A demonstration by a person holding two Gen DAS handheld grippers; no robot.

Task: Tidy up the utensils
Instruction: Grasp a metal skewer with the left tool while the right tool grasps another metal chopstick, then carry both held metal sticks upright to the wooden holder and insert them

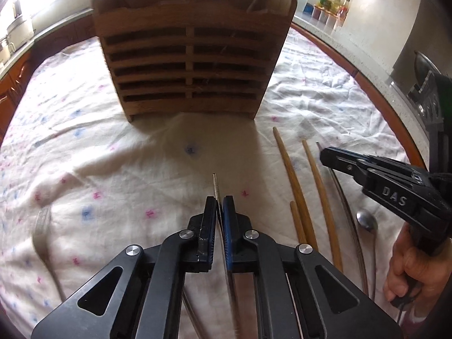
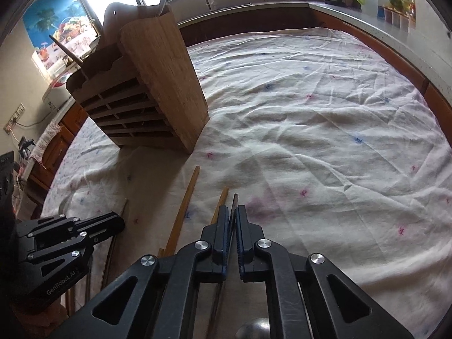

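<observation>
Pick-up stage of the utensil sort: the left gripper (image 1: 219, 202) is clamped on a thin metal chopstick (image 1: 215, 183), tip poking out just past its pads, while the right gripper (image 2: 233, 212) is pinched on a dark slim utensil handle (image 2: 234, 200) beside the wooden chopsticks (image 1: 296, 186) on the cloth. Next move, by the look of it: lift both and carry fwd to the wooden holder (image 1: 192, 56), w/ each piece kept upright enough to drop into a top slot.
</observation>
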